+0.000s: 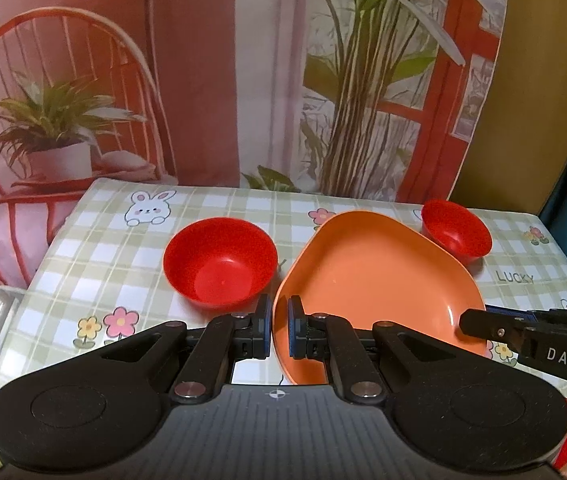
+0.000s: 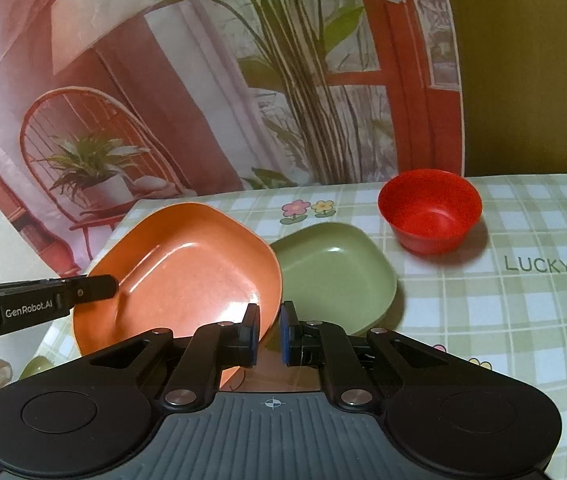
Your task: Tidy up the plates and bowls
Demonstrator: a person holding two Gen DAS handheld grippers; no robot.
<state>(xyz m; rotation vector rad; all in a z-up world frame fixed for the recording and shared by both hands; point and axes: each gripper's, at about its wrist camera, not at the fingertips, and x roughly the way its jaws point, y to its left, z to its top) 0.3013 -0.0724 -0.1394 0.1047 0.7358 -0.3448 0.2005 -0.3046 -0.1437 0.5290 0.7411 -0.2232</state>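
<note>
An orange plate [image 1: 379, 276], rounded-square and shallow with a smooth, glossy plastic surface, is held tilted above a table by two sets of black tongs. The left gripper [image 1: 279, 330] is clenched on the plate's near left edge, its blue-faced pads pressed against the thin rim from either side. The right gripper [image 2: 269, 332] is likewise clamped on the plate's near right edge, the rim being pinched between its narrow pads. Each gripper is built of matte black linked bars with round silver rivets, mounted on a ribbed grey base.

Ahead of the right gripper and just beside the orange plate, a green plate [image 2: 335, 276] of the same rounded-square shape lies flat, partly overlapped by the orange one's raised edge. Further ahead and to the right of the right gripper, a small round red bowl [image 2: 429, 210], smooth and shiny, stands upright. Ahead and to the left of the left gripper, a second round red bowl [image 1: 219, 260] is seen upright, close beside the orange plate's left edge.

The table is covered by a cloth [image 2: 515, 312] checked in pale green and white, printed with flowers, a rabbit and the word LUCKY. Behind it hangs a backdrop [image 1: 163, 80] printed with a red chair, potted plants and a red window frame.
</note>
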